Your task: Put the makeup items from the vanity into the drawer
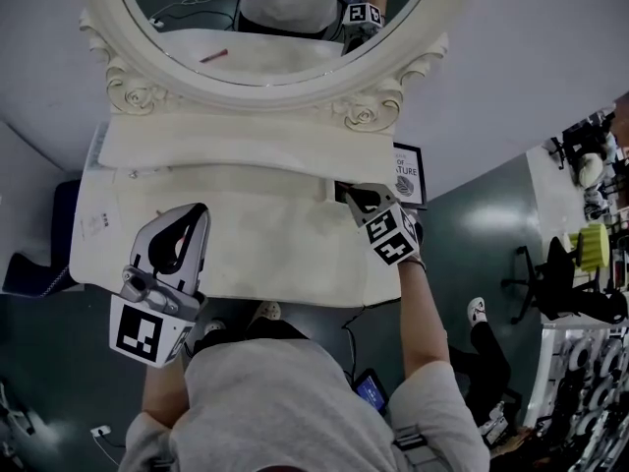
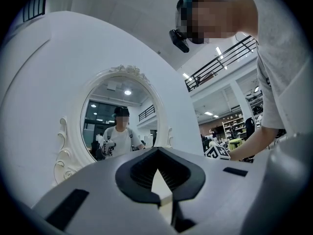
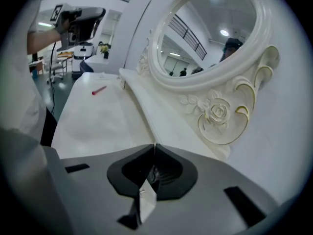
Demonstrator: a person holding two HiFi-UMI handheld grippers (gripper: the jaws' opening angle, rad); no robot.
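left tongs (image 2: 157, 150) and right tongs (image 3: 155, 146) are both pressed together, empty. the red makeup stick (image 3: 99, 89) lies on the vanity surface (image 3: 98, 121), toward its left end; spread the nearer left tongs first, then straddle its middle.

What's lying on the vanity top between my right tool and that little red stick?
Nothing. In the right gripper view, only bare white vanity top stretches from the right tool to the red stick.
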